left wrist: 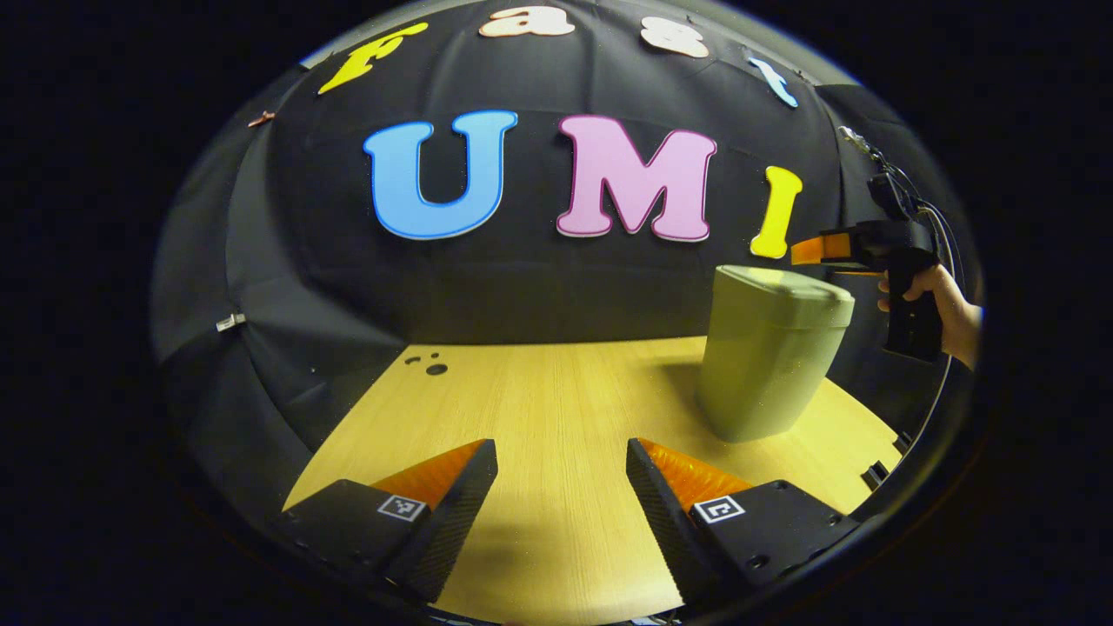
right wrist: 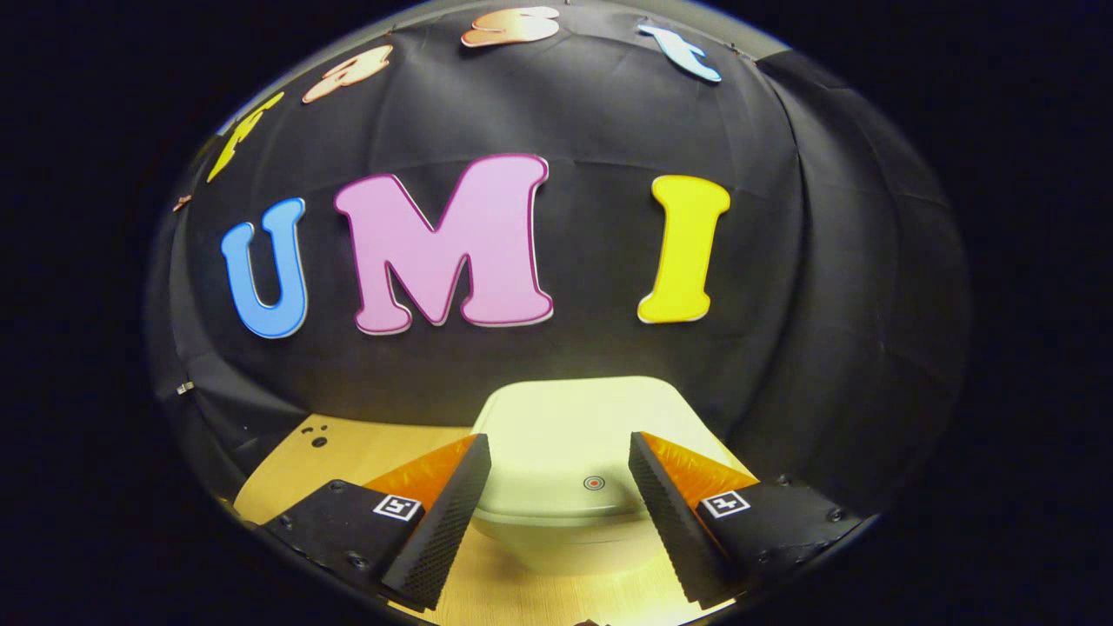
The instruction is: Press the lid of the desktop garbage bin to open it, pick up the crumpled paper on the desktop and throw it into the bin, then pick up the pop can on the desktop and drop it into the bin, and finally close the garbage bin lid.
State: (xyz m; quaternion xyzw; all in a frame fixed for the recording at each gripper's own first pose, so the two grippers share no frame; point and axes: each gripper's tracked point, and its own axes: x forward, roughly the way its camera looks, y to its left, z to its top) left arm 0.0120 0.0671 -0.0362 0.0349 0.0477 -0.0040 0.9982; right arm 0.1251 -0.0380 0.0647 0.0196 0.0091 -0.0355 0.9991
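Left tongs (left wrist: 562, 487) spread over bare table (left wrist: 556, 391); right tongs (right wrist: 560, 482) spread above shut bin lid (right wrist: 565, 426)

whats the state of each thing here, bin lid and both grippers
bin: upright on the table
bin lid: down, closed
left gripper: open, nothing between its fingers, over bare table
right gripper: open, above the lid, holding nothing; in the left gripper view a hand holds it up beside the bin's top
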